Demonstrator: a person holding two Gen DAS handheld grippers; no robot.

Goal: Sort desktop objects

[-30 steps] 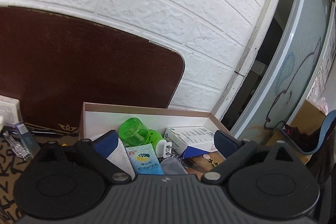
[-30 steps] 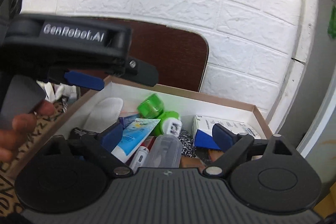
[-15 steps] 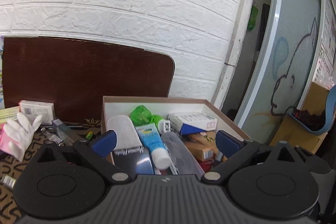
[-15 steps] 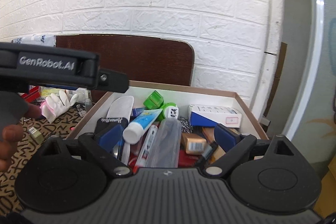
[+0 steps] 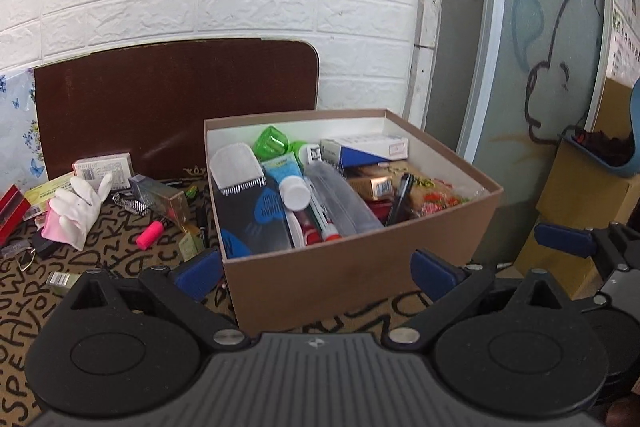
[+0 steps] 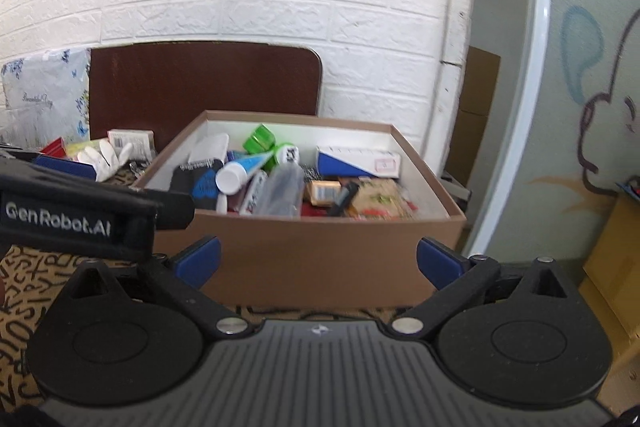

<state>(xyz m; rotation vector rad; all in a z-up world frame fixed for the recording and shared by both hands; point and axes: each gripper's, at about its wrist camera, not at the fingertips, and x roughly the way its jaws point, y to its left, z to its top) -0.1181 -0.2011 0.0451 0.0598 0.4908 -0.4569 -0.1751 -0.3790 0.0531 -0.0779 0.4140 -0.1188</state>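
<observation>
Clutter on the left of the patterned mat (image 5: 100,259) looks like what's left to sort: a pink highlighter (image 5: 149,233), a white glove (image 5: 82,205), a gold-capped box (image 5: 162,197) and a small white carton (image 5: 104,165), all lying outside the cardboard box (image 5: 360,267) that fills the middle of both views. Left gripper (image 5: 316,273) and right gripper (image 6: 318,261) are both spread wide and carry nothing.

My guess for the next pick is the highlighter: it lies apart from the rest, so come down across its short side and don't nudge the tag beside it.

Hard to tell: what's buried under the toothpaste tube (image 5: 286,173) and clear case (image 5: 340,203), plus the keyring at the far left edge is cut off.
</observation>
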